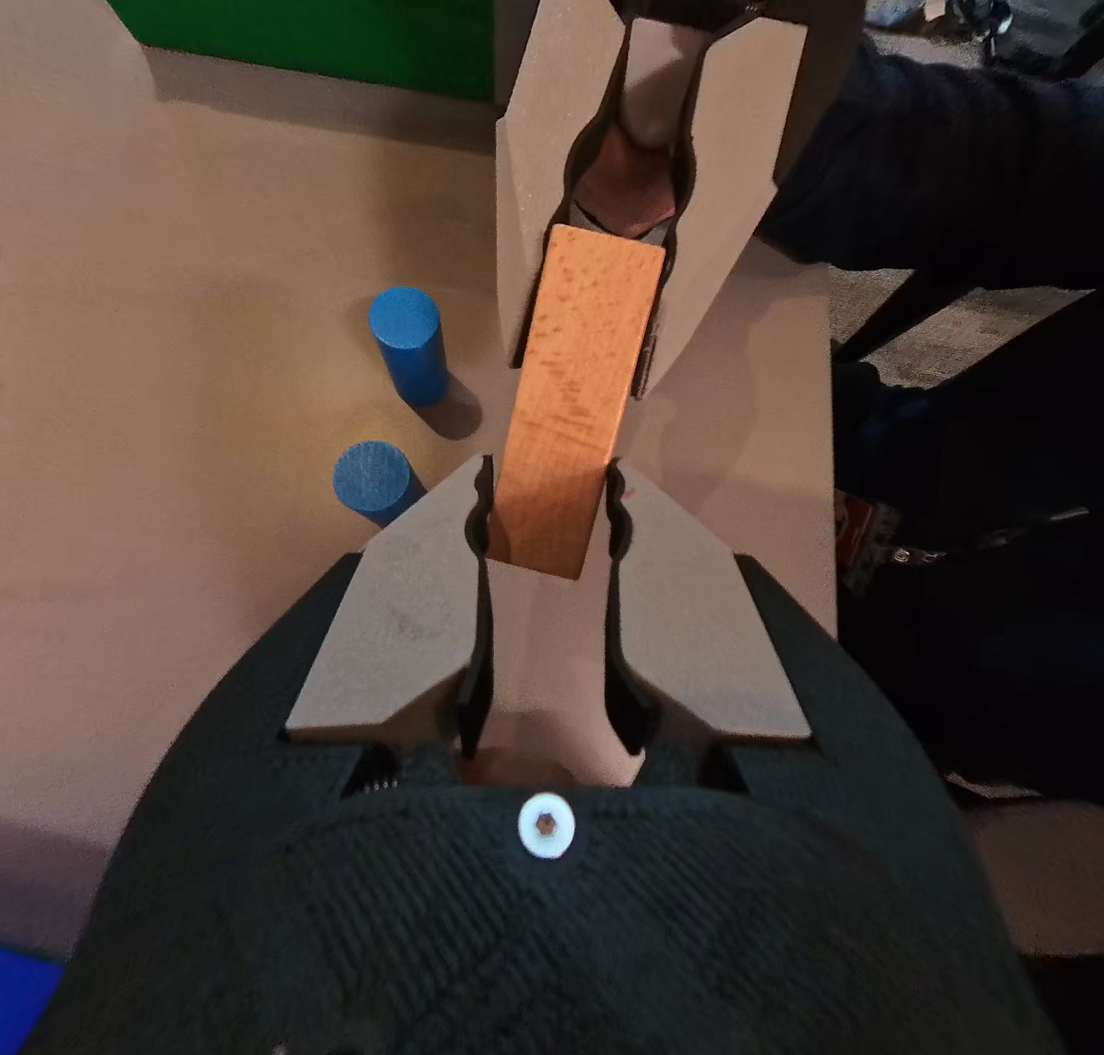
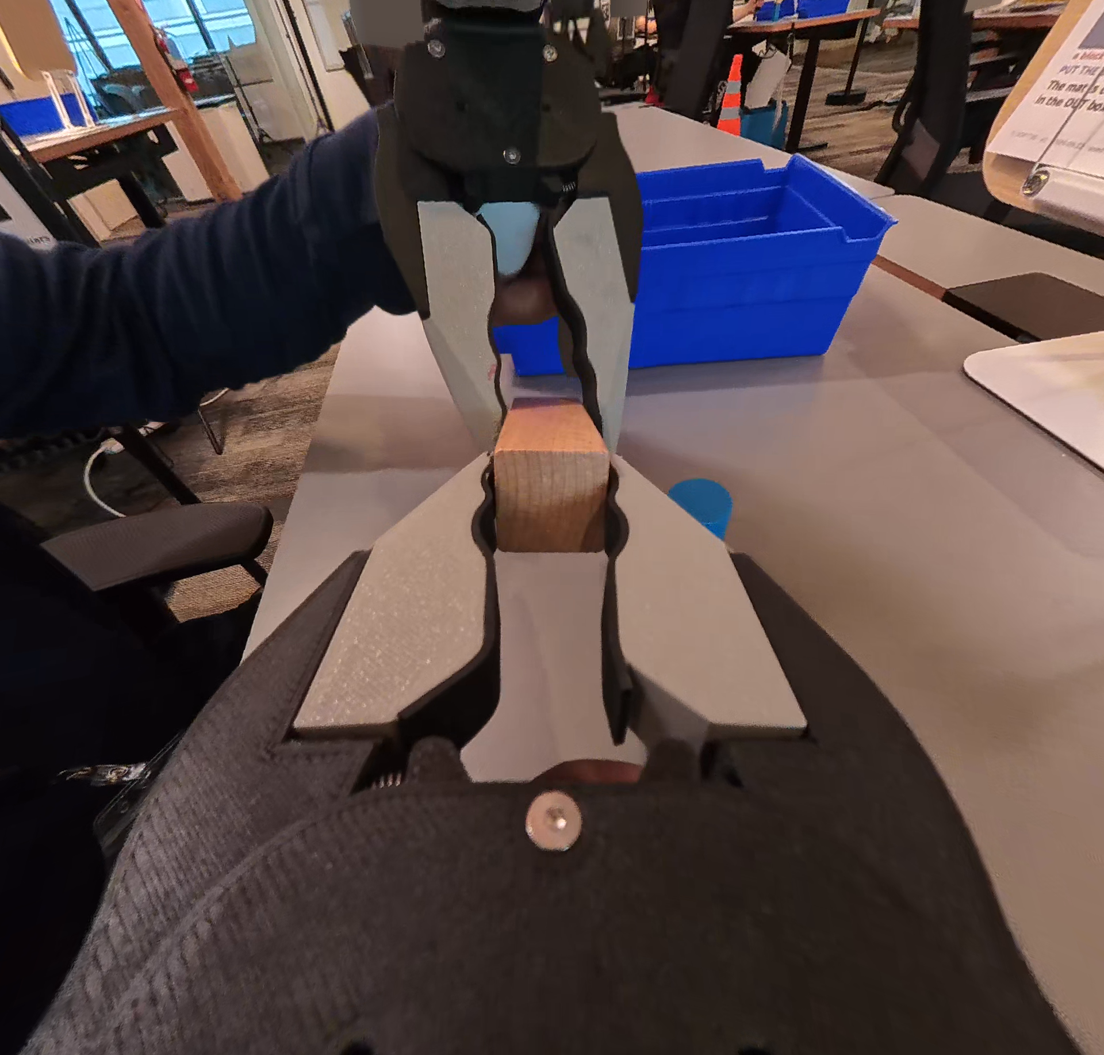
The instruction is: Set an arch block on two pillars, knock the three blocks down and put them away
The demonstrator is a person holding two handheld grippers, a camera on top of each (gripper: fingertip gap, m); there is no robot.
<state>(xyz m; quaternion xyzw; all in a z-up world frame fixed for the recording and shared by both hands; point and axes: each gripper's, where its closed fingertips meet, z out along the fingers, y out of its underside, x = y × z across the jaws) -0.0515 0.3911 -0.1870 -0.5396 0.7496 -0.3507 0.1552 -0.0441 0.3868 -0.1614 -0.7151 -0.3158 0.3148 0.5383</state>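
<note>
Right now you have the wooden arch block (image 1: 573, 405) pinched at both ends: your left claw (image 1: 546, 512) is closed on the near end in the left wrist view, and your right claw (image 2: 552, 509) is closed on the opposite end, each with its fingers pressed against the block's side faces. The block hangs lifted above the bench (image 1: 179, 249), level between the two claws, and its arched underside is not visible from either camera. The two blue pillars (image 1: 409, 354) stand upright on the bench to the left of your left claw's fingers, near each other but apart, one just beside the left fingertip (image 1: 373, 482) and the other a little farther ahead. From the right claw only one pillar (image 2: 702, 503) shows, just off its right finger. By my reading, you are in the first step, carrying the arch toward its seat, and nothing is stacked yet. The next move calls for shifting the block sideways until it sits over both pillars, with its length lined up along the line between them, then lowering it evenly so each foot lands on a pillar top before either claw lets go. Keep the descent gentle, since the pillars look easy to tip. The blue bin (image 2: 747, 261) waits beyond the left claw for putting things away.
</note>
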